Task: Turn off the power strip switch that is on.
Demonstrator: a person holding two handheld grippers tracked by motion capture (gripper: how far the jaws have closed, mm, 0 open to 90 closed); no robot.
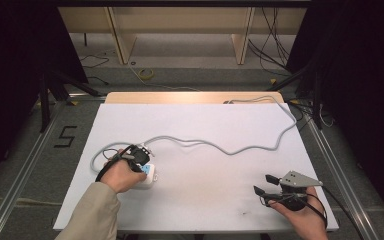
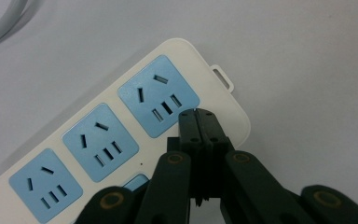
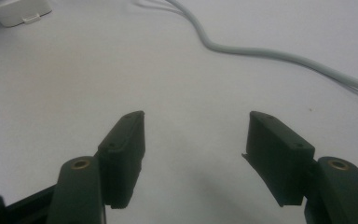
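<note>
In the high view, the left gripper (image 1: 139,156) sits at the lower left of the frame, held over a white power strip (image 1: 149,176) that lies on the white table (image 1: 205,200); the gripper covers most of the strip, so that just its right end peeks out beside the hand. A grey cord (image 1: 230,149) runs from that spot in a wavy line across the middle of the frame to the upper right edge of the table. The right gripper (image 1: 263,184) rests at the lower right of the frame, well apart from the strip, with its jaws spread and nothing between them. In the left gripper view, the strip (image 2: 205,65) runs diagonally from the lower left corner up to the centre, showing three blue socket panels (image 2: 158,95) in a row. The left gripper (image 2: 198,122) rises from the bottom centre with its jaws pressed flat together and holding nothing; its tips lie over the lower right edge of the end socket panel, close to the strip's rounded end, though whether they touch the surface cannot be told. In the right gripper view, the right gripper (image 3: 196,140) stands wide open over bare table at the bottom of the frame, the end of the strip (image 3: 16,11) is far off in the upper left corner, and the cord (image 3: 261,51) crosses the upper right.
</note>
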